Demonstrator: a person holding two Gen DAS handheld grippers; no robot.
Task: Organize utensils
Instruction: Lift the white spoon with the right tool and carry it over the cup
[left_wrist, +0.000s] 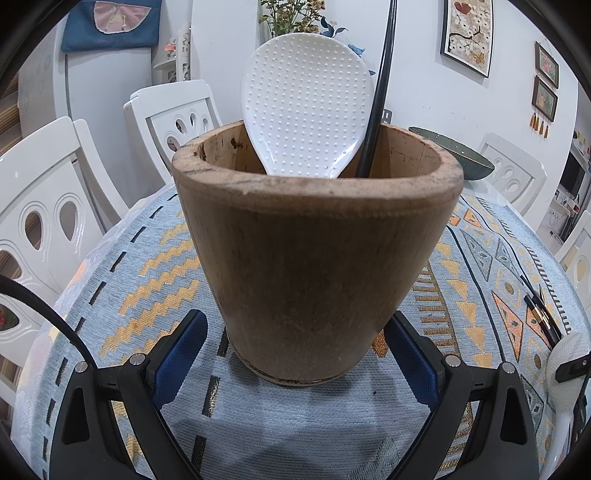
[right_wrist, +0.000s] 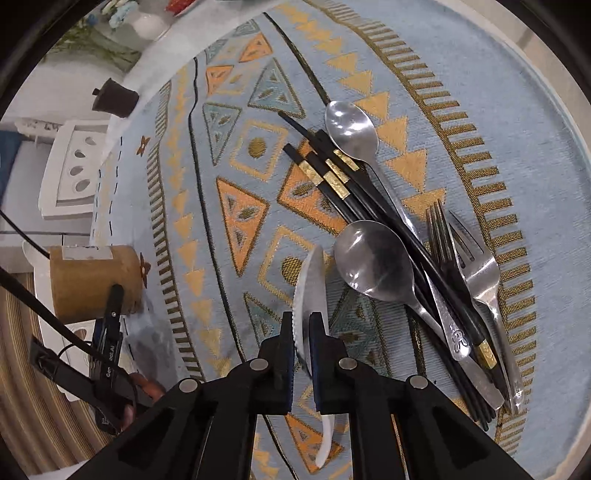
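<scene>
While left tongs (left_wrist: 295, 347) gape around the holder (left_wrist: 314, 258), right tongs (right_wrist: 301, 328) pinch a rice paddle (right_wrist: 312, 291).

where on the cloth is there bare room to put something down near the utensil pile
Bare cloth lies left of the chopsticks, stretching to the wooden holder. Another free band runs beyond the spoons and forks, toward the table edge. It is crowded where the utensils overlap in one heap, beside the right gripper clamping a white rice paddle.
</scene>
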